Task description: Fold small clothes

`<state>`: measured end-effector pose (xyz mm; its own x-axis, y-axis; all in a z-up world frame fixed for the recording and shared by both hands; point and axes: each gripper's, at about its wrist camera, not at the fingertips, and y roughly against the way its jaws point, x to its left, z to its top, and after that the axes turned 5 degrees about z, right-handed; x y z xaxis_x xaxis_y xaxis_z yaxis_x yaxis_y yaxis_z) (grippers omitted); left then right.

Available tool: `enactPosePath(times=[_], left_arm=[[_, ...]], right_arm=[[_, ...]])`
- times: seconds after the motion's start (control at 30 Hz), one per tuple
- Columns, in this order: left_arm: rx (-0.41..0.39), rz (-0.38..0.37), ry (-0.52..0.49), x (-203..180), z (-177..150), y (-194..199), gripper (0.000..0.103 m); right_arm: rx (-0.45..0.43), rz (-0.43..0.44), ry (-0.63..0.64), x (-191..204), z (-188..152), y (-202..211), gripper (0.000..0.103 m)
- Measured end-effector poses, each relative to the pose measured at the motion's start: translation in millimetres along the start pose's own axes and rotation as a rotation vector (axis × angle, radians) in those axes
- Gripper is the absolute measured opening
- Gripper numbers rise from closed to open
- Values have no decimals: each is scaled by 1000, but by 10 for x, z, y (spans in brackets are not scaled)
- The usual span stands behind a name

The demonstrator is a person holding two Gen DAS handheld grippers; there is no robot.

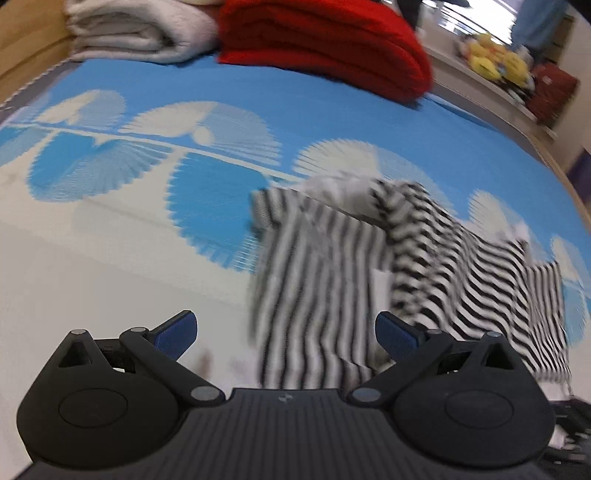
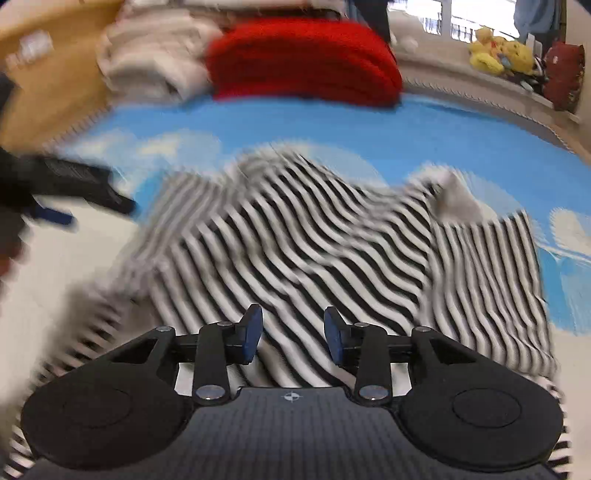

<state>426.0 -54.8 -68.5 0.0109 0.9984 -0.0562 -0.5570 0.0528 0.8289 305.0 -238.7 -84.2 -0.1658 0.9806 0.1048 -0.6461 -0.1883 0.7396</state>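
Observation:
A small black-and-white striped garment [image 1: 369,266] lies crumpled on the blue and white patterned bed cover [image 1: 184,92]. In the left wrist view my left gripper [image 1: 286,336] is wide open, with the garment's left part hanging or lying between and just beyond its blue pads. In the right wrist view the garment [image 2: 314,236] spreads out under my right gripper [image 2: 293,339], whose jaws stand partly open right above the cloth, holding nothing. The left gripper [image 2: 74,184] shows blurred at the left of that view.
A folded red blanket [image 1: 325,40] and folded white towels [image 1: 129,33] lie at the far end of the bed. A wooden headboard [image 2: 48,74] stands at the left. Yellow plush toys [image 1: 495,59] sit on a ledge at the far right.

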Motion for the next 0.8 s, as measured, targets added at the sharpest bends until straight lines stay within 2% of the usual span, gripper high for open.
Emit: enactPosePath(times=[0.07, 0.1, 0.17, 0.23, 0.27, 0.33, 0.4, 0.5, 0.67, 0.73, 0.8], left_arm=[[-5, -22, -73, -149, -85, -23, 103], [-7, -24, -136, -258, -142, -59, 103], [24, 5, -266, -481, -279, -195, 103], [53, 60, -380, -670, -435, -364, 103], [59, 97, -425, -748, -508, -445, 103], [38, 128, -471, -819, -609, -520, 103], [21, 129, -477, -822, -629, -486, 103], [-2, 113, -432, -720, -586, -274, 103], [-147, 105, -349, -374, -590, 454, 103], [-177, 112, -326, -236, -703, 684, 103], [-168, 106, -294, -47, -904, 850, 103]], right_arm=[[143, -63, 55, -13, -168, -291, 36], [181, -104, 90, 1, -239, -395, 36], [155, -108, 115, 17, -249, -332, 36], [138, -105, 69, -6, -193, -198, 39], [115, -101, 63, -31, -207, -126, 42], [129, -136, 82, -78, -238, -127, 43], [173, -159, 89, -150, -320, -199, 46], [130, -145, 39, -277, -290, -40, 49], [-55, -176, -26, -450, -363, 673, 61], [-113, -197, -61, -524, -450, 993, 67], [-163, -222, -105, -587, -618, 1300, 71]])
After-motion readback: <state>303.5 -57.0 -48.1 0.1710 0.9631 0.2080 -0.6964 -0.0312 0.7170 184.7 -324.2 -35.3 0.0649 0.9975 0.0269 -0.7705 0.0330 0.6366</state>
